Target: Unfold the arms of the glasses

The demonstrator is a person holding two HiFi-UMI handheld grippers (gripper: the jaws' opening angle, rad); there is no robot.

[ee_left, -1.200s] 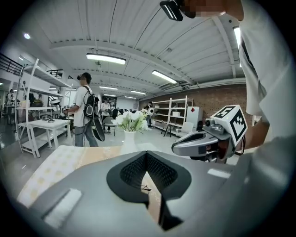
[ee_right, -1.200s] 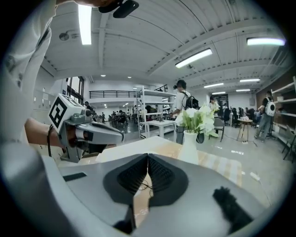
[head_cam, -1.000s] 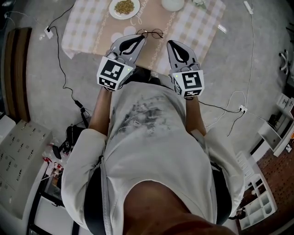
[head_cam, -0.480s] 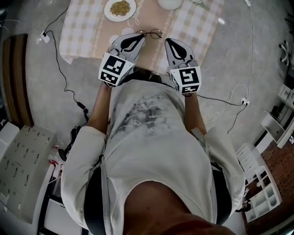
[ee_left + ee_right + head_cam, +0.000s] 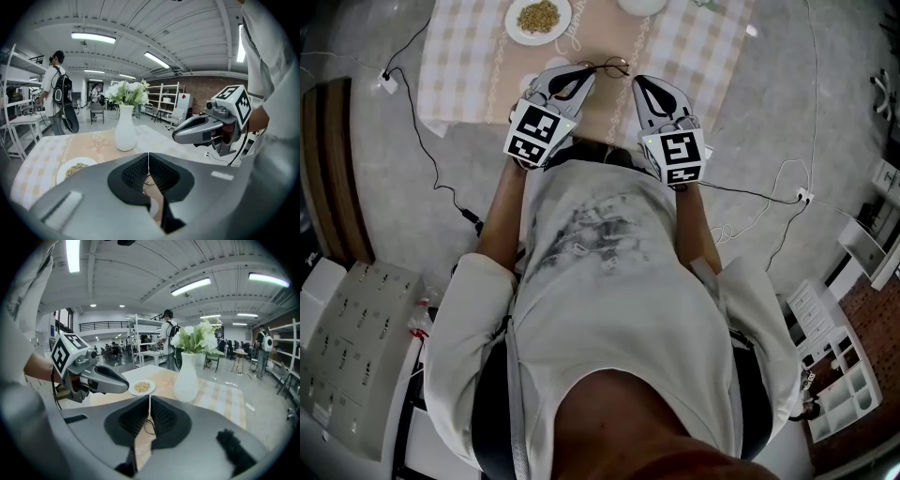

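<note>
The glasses (image 5: 606,66) lie on the beige runner (image 5: 614,33) near the table's near edge, arms folded, lenses side by side; the left gripper (image 5: 583,75) hovers just at their left lens and the right gripper (image 5: 640,82) just beside their right, both slanting down toward the table; I cannot tell whether either tip touches the frame. Each gripper is clenched, its jaws pressed together on nothing; in each gripper view the bulk of the gripper hides most of the glasses, and only a bit of thin wire shows in the notch under the closed jaws.

Around them: a white plate (image 5: 538,17) of grain sits on the far left of the runner, well apart from the glasses; a white vase (image 5: 125,133) of pale flowers (image 5: 127,93) stands beyond them; the checked cloth (image 5: 464,56) hangs over the table's left side; cables (image 5: 431,173) trail over the grey floor; a person with a backpack (image 5: 55,89) stands by shelving far off.

Against a second ago, both grippers have sunk and closed in on the glasses, the left tip now level with the lens; the glasses, plate and cloth lie as they did.
</note>
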